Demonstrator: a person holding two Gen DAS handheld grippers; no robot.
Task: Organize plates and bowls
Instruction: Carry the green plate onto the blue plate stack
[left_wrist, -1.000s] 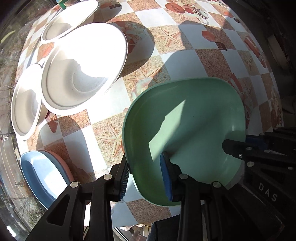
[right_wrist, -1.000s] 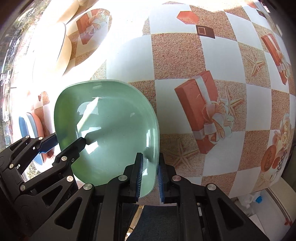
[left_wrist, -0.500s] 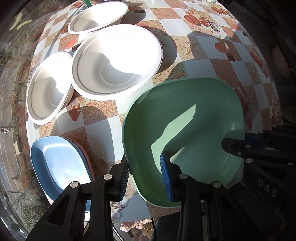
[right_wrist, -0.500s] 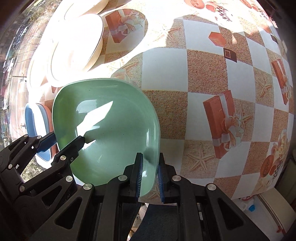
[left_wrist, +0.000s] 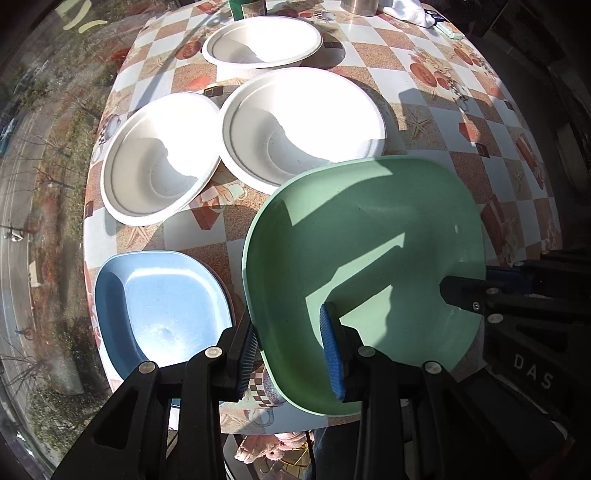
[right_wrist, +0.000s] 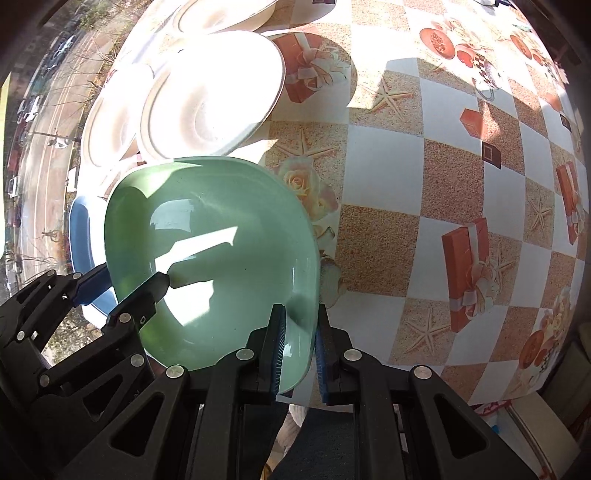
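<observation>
Both tongs grip the green plate (left_wrist: 369, 251) by its near rim: the left gripper (left_wrist: 291, 354) has its fingers spread fairly wide, straddling the rim's left corner, and the right gripper (right_wrist: 299, 358) is pinched narrow on the right edge. They hold the plate tilted above the checked tablecloth (right_wrist: 406, 184), just beside the blue plate (left_wrist: 162, 306), which already sits nested on a pinkish one. That coloured stack looks started; adding the green plate appears to be the step in hand. Three white bowls (left_wrist: 303, 125) lie separately beyond, apparently not yet stacked.
</observation>
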